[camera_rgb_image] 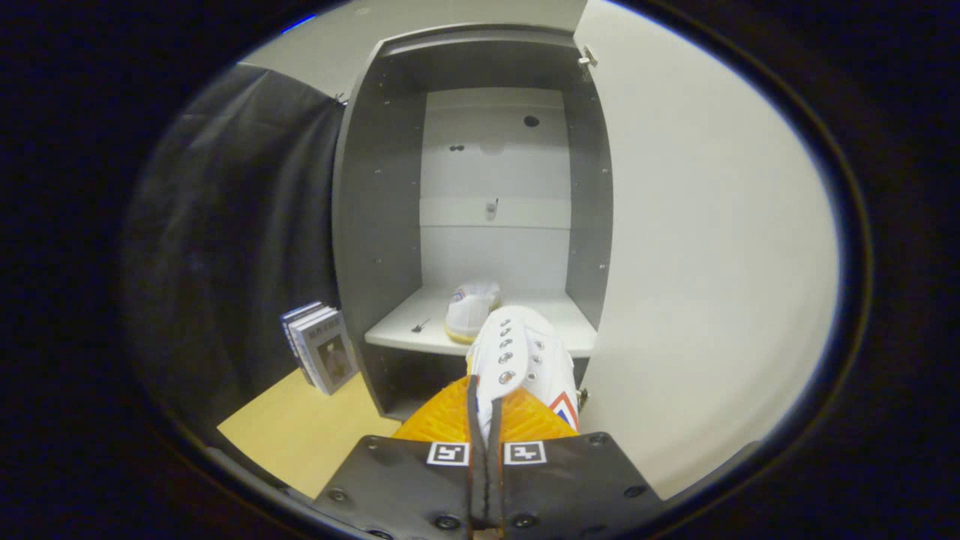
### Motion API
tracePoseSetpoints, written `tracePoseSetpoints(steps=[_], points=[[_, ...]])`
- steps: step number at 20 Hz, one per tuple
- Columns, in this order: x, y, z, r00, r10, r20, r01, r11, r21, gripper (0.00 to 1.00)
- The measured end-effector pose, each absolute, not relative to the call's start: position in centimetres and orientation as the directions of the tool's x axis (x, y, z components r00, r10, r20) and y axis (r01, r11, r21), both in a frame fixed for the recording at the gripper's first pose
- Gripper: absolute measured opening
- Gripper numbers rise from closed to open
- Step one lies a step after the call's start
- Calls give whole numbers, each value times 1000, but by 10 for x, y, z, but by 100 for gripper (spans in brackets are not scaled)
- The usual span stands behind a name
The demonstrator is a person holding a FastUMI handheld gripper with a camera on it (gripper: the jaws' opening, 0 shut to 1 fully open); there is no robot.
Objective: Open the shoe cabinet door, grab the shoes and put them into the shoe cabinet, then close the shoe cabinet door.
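Grey open shoe cabinet (379, 187) ahead; gripper (486, 420) pinches a white lace-up canvas shoe (521, 360), heel hidden; second white shoe (471, 306) at twelve o'clock, partly blocked.

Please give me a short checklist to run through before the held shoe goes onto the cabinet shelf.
1. Cabinet door swung open: ok.
2. Tongs clamped on the white shoe, both fingers pressing its upper edge: ok.
3. Free shelf space beside the first shoe: ok, room on its right.
4. Small dark item on the shelf's left out of the way: ok.
5. How firm the grip is: cannot tell.
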State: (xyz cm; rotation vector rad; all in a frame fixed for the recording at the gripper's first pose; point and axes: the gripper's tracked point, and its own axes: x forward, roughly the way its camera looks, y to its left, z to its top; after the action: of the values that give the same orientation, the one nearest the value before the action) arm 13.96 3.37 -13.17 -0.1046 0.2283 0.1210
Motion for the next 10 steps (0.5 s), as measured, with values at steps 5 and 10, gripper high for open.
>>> tracePoseSetpoints(steps=[5, 10], points=[[246, 22, -132, 973, 1, -230, -33, 990, -136, 3], [337, 23, -146, 965, -14, -260, -33, 984, -175, 3]])
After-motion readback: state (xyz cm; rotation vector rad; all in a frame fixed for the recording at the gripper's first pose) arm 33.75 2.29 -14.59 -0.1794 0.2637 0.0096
